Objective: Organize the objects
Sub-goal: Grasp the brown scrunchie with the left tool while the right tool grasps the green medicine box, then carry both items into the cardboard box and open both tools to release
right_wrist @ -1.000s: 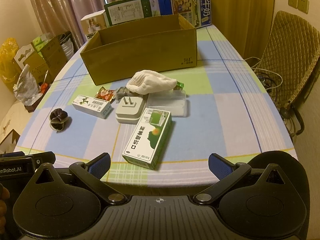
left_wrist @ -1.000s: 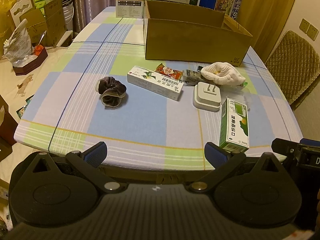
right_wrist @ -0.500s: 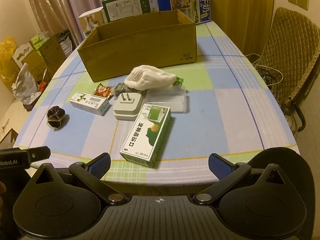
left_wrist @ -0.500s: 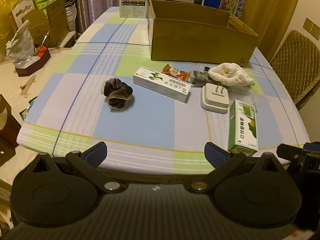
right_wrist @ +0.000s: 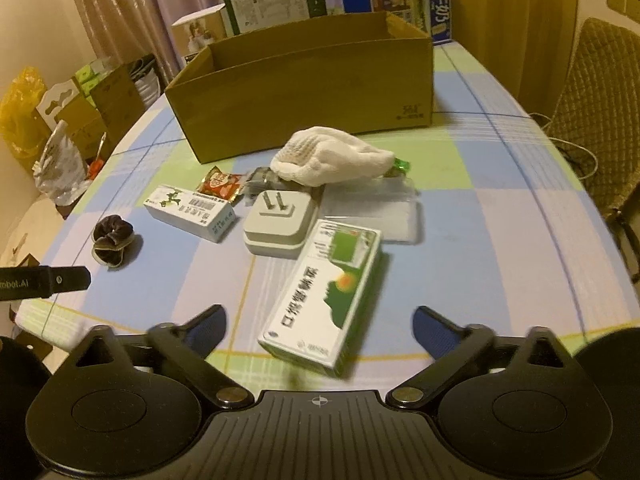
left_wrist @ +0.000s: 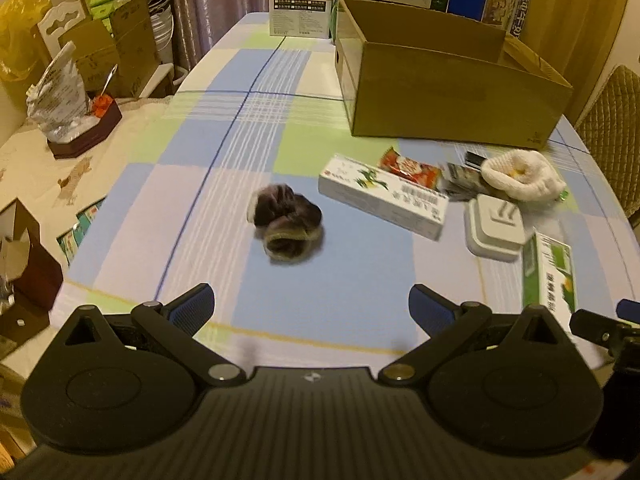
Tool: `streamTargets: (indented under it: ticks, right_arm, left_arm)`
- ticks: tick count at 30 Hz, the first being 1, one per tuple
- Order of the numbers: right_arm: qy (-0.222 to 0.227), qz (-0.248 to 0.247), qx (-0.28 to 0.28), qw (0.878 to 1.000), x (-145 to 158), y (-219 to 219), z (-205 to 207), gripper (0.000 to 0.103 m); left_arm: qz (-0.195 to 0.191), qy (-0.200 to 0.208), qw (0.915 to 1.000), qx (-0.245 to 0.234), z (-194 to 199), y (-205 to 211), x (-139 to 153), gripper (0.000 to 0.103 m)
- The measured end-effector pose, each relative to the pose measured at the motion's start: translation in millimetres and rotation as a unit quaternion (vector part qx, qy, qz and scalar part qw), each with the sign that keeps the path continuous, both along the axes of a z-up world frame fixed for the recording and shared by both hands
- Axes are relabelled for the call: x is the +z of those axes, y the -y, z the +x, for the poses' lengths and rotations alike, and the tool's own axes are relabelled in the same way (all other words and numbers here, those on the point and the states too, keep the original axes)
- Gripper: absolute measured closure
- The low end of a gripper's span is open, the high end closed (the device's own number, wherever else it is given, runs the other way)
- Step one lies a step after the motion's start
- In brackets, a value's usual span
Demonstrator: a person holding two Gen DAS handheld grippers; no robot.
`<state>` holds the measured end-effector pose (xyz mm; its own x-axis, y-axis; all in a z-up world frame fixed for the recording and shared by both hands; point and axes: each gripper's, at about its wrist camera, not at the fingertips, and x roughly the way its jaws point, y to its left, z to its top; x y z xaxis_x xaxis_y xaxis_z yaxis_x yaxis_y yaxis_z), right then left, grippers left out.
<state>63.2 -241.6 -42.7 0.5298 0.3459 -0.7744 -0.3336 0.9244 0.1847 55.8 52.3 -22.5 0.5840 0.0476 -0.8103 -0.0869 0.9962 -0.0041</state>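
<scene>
A dark velvet scrunchie (left_wrist: 287, 225) lies on the checked tablecloth, a short way ahead of my open left gripper (left_wrist: 310, 310). In the right wrist view a green-and-white medicine box (right_wrist: 325, 291) lies between the fingers of my open right gripper (right_wrist: 318, 330), at the table's near edge. Beyond it are a white plug adapter (right_wrist: 279, 218), a long white carton (right_wrist: 188, 213), a red snack packet (right_wrist: 219, 184), a white knitted cloth (right_wrist: 330, 156) and a clear plastic case (right_wrist: 372, 216). An open cardboard box (right_wrist: 304, 80) stands behind them.
Printed cartons (right_wrist: 276, 4) stand behind the cardboard box. A side table with a foil bag (left_wrist: 60, 100) and more boxes is at the left. A quilted chair (right_wrist: 600, 120) with a cable is at the right. The table edge (left_wrist: 320, 344) runs just under both grippers.
Both grippers have moved forward over the table edge. The scrunchie now sits closer to the left gripper, and the medicine box has come between the right gripper's fingers.
</scene>
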Motion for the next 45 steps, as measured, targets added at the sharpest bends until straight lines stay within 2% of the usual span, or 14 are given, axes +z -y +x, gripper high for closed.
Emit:
streamTargets:
  ticks: [5,11,16,18,20,21,24,27,30,31,32,35,39,45]
  right_arm:
    - [-0.008,-0.010,0.005,1.000,-17,-16,16,0.020]
    - [-0.025,-0.036,-0.003,0.999,-38,-27,32,0.027]
    - [-0.033,-0.050,-0.012,0.998,-46,-28,39,0.044]
    - [-0.034,-0.053,-0.014,0.998,-44,-27,39,0.049]
    - [-0.035,-0.053,-0.013,0.998,-43,-27,39,0.051]
    - [-0.036,-0.051,-0.012,0.998,-43,-26,39,0.051]
    - [-0.038,-0.051,-0.010,0.998,-42,-26,38,0.051]
    - [-0.040,-0.049,-0.012,0.998,-42,-26,38,0.051]
    - [-0.043,-0.047,-0.014,0.998,-42,-25,39,0.051]
    - [-0.043,-0.046,-0.015,0.998,-42,-25,39,0.051]
    - [-0.043,-0.046,-0.015,0.998,-42,-25,39,0.051]
    - [-0.043,-0.045,-0.018,0.998,-41,-23,39,0.051]
    - [-0.038,-0.038,-0.019,0.998,-36,-19,36,0.051]
    - [-0.024,-0.020,-0.031,0.999,-16,-7,29,0.051]
  left_arm:
    - [0.004,-0.003,0.9999,-0.015,24,-11,-7,0.001]
    - [0.028,-0.017,0.9980,-0.054,53,-21,-19,0.002]
    - [0.040,-0.025,0.9956,-0.081,74,-29,-30,0.002]
    - [0.023,-0.031,0.9949,-0.093,82,-32,-35,0.002]
    - [-0.009,-0.043,0.9933,-0.106,91,-36,-39,0.011]
    - [-0.015,-0.048,0.9918,-0.117,95,-36,-40,0.011]
    - [0.018,-0.051,0.9879,-0.145,105,-31,-42,0.012]
    - [0.040,-0.070,0.9819,-0.171,114,-30,-49,0.019]
    - [0.045,-0.089,0.9779,-0.184,119,-33,-58,0.035]
    - [0.043,-0.094,0.9772,-0.186,119,-34,-60,0.044]
    - [0.040,-0.096,0.9769,-0.187,119,-35,-61,0.059]
    - [0.028,-0.093,0.9796,-0.175,114,-38,-59,0.074]
    - [0.021,-0.080,0.9833,-0.162,106,-36,-47,0.079]
    - [0.005,-0.053,0.9859,-0.159,92,-18,-18,0.080]
